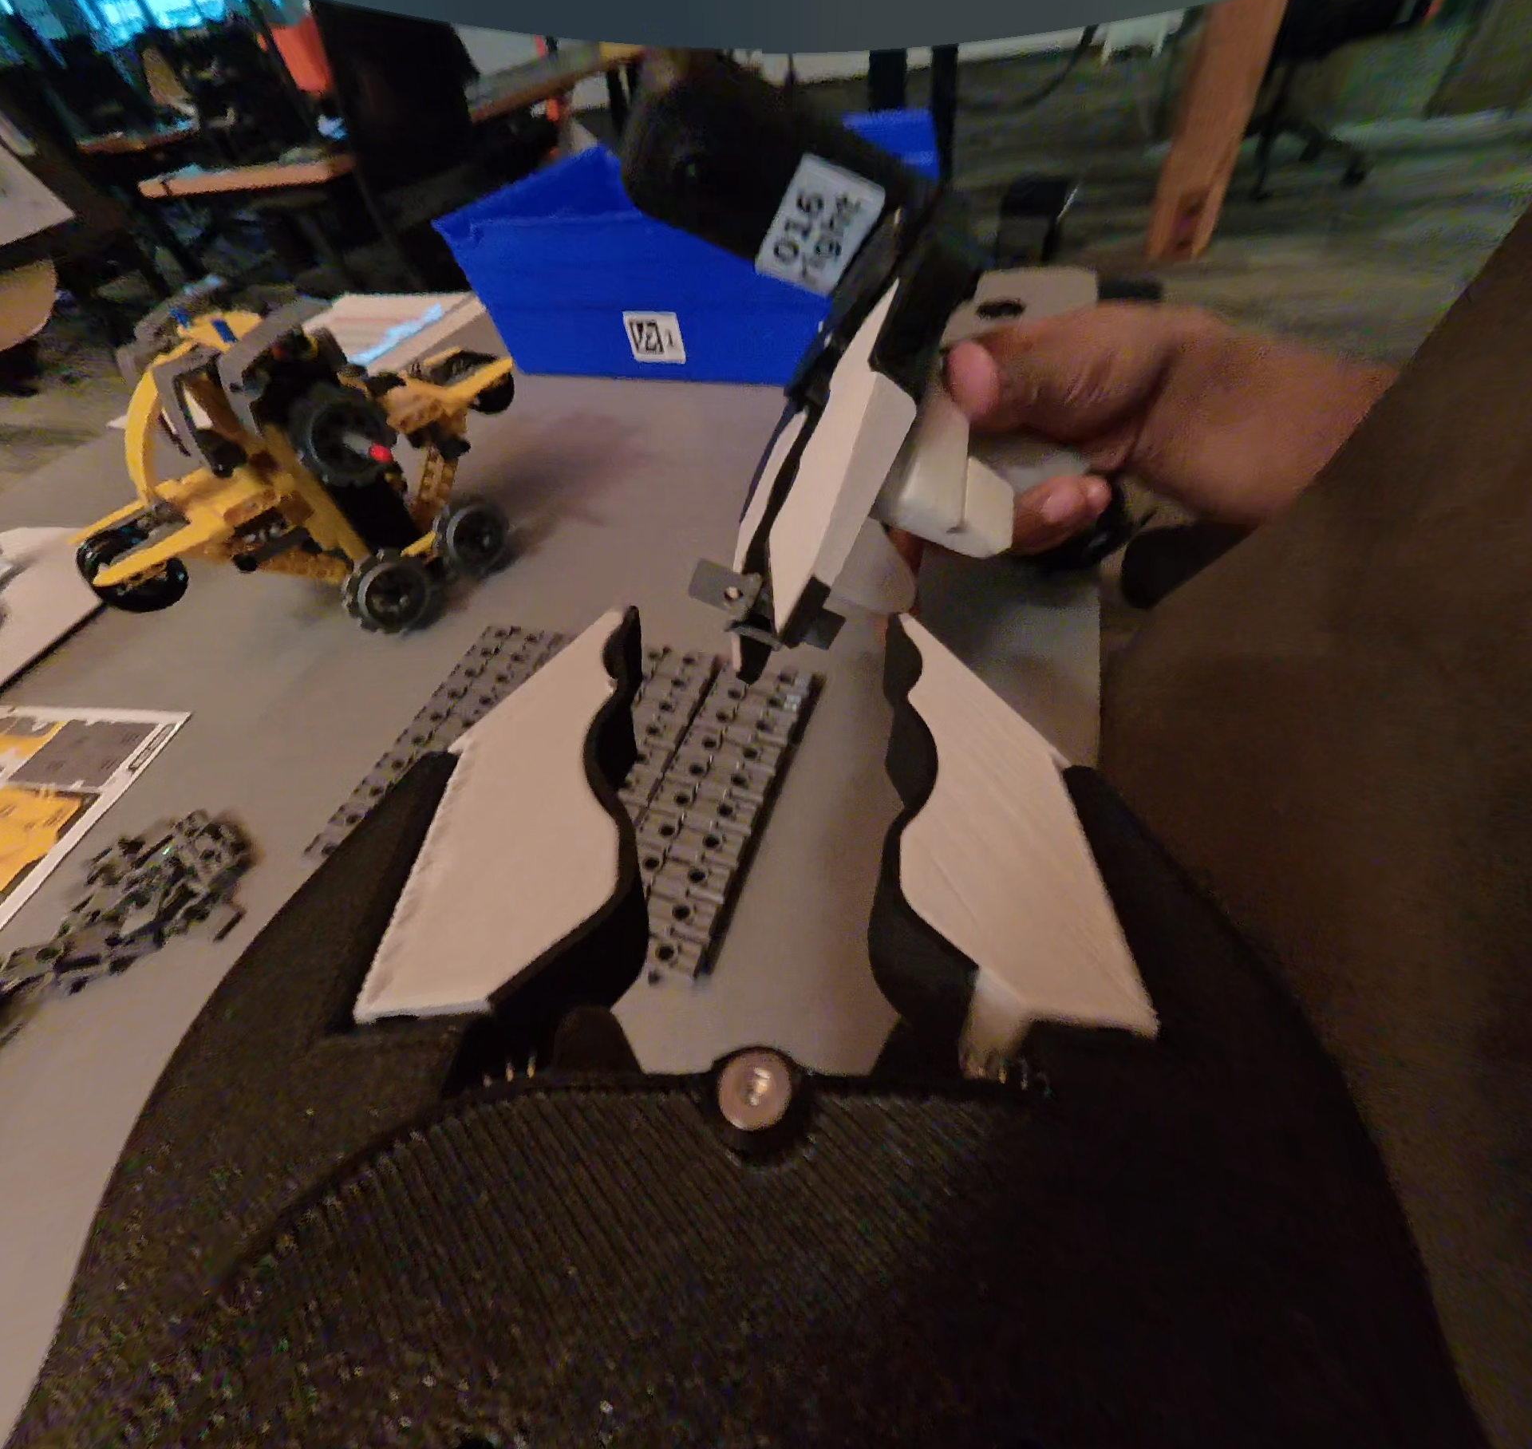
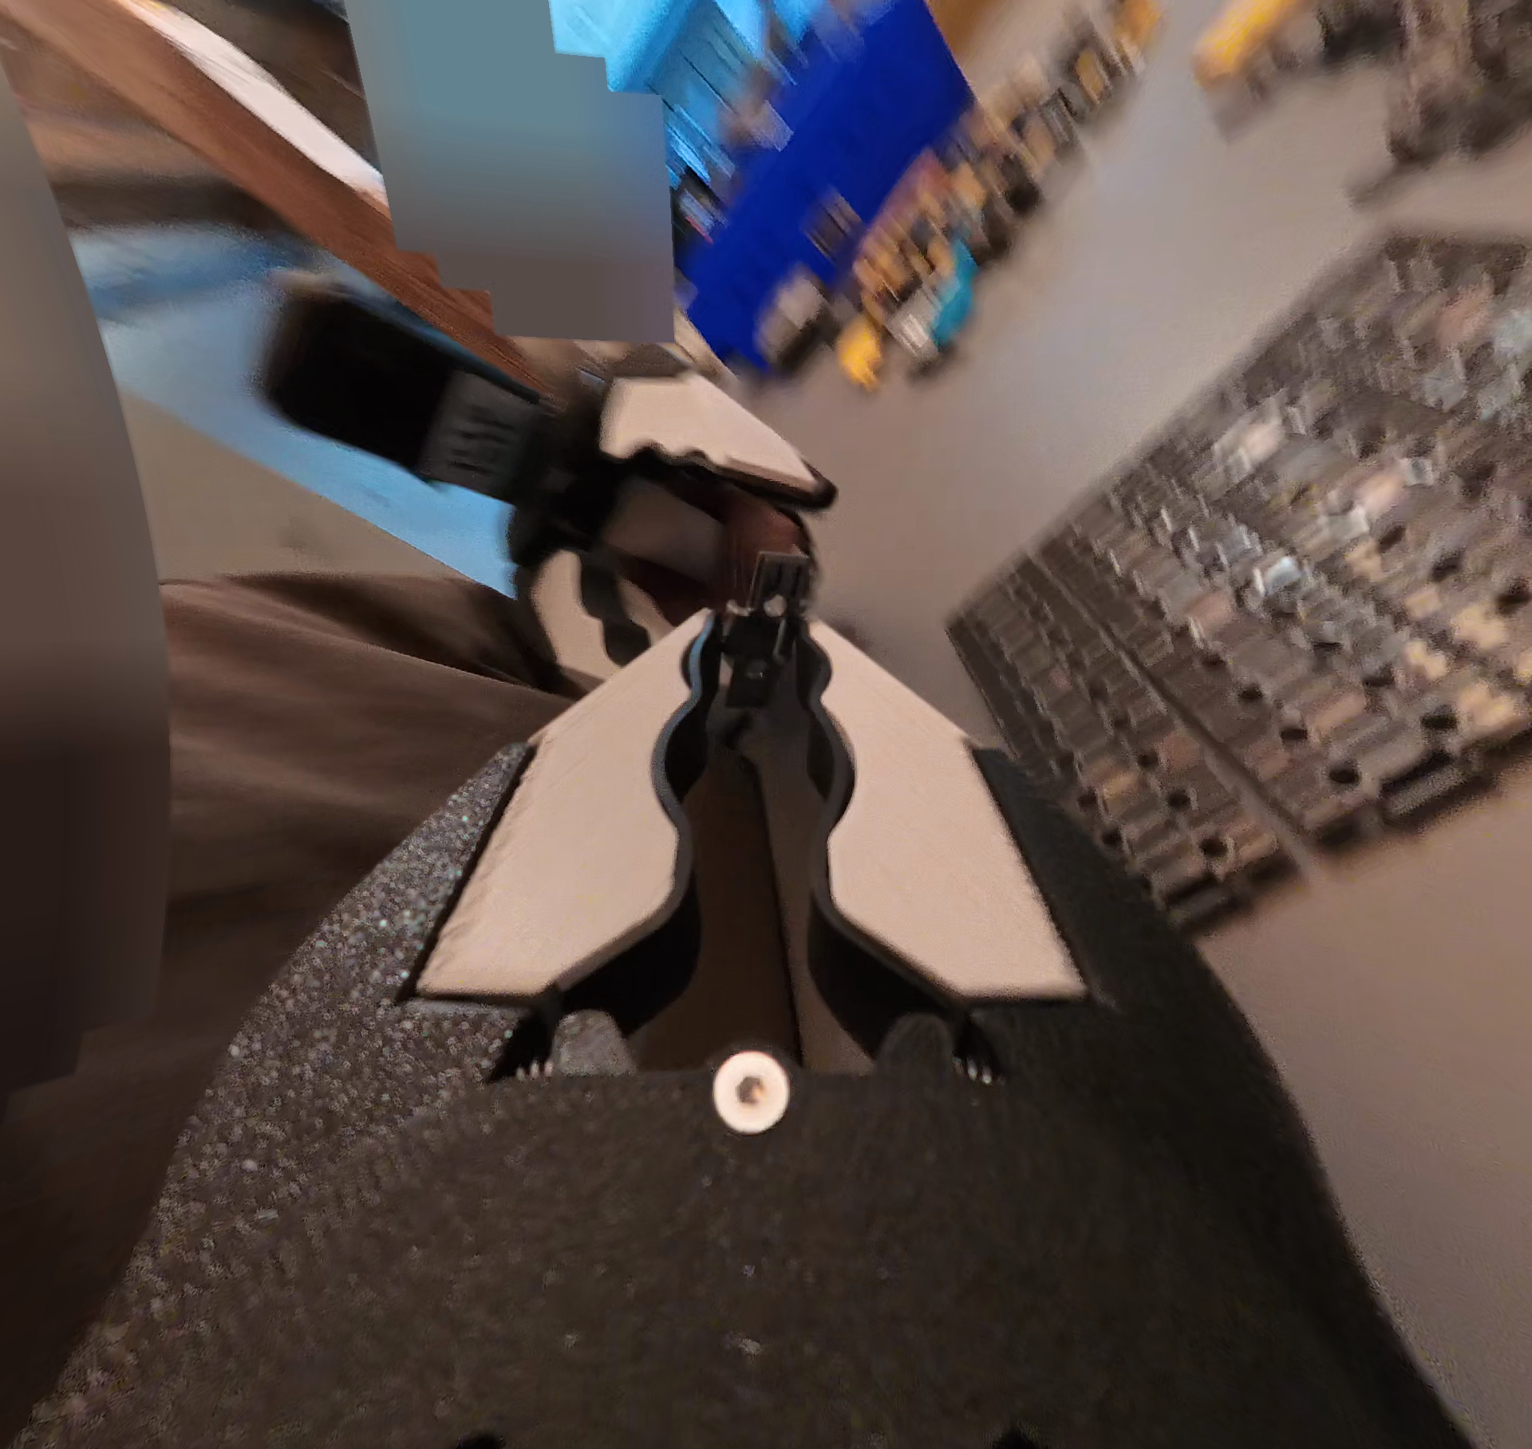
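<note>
Left wrist view, left to right. At the left edge, a printed instruction sheet lies on the grey table, with a loose pile of dark grey parts just below and right of it. In the upper left stands a yellow and black brick-built vehicle on black wheels. A blue bin sits behind it at upper centre.

At frame centre, the left gripper has its jaws spread wide and holds nothing. Between and beneath its fingers lies a grey studded track panel, flat on the table.

Right of centre, the right gripper comes down from above, gripped by a hand. Its jaws are closed on a small grey and black piece, whose lower black tip sits at the far edge of the track panel; contact cannot be confirmed.

Right wrist view, strongly blurred. The left gripper appears left of centre. At centre, the right gripper pinches the small piece at its fingertips. The track panel fills the right side.
</note>
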Demonstrator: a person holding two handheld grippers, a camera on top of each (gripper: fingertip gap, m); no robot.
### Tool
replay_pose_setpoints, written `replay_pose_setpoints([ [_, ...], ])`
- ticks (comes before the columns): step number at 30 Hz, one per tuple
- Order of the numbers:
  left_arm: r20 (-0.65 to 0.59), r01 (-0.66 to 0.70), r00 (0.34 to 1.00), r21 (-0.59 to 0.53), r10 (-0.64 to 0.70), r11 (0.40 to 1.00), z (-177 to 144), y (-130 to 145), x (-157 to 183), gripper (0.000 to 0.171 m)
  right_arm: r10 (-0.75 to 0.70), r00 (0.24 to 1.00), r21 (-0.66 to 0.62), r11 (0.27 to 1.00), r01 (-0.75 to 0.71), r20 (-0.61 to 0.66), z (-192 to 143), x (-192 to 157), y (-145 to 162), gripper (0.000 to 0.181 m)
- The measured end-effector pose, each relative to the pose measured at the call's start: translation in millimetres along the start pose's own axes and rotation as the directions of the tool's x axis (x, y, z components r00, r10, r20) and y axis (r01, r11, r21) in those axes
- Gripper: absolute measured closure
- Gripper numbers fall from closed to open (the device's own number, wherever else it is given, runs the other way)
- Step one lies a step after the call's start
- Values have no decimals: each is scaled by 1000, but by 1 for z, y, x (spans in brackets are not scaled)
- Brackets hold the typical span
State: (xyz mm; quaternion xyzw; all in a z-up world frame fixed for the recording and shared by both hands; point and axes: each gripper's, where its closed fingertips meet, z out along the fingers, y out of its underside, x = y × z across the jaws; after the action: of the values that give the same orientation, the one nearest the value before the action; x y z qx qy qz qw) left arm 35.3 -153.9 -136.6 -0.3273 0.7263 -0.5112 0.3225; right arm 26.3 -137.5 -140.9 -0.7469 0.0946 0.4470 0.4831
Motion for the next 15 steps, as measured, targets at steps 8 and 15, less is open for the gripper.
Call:
replay_pose_setpoints([
  [8, 1, -134, 990, -324, 142, 936, -4, 57, 11, 123, -73, 941, -284, 958, -25, -330, 26, 34, 46, 164],
  [15, 17, -110, 991, -455, 132, 884, -15, 92, 11, 134, -122, 917, -348, 937, -19, -379, 40, 37, 60, 157],
])
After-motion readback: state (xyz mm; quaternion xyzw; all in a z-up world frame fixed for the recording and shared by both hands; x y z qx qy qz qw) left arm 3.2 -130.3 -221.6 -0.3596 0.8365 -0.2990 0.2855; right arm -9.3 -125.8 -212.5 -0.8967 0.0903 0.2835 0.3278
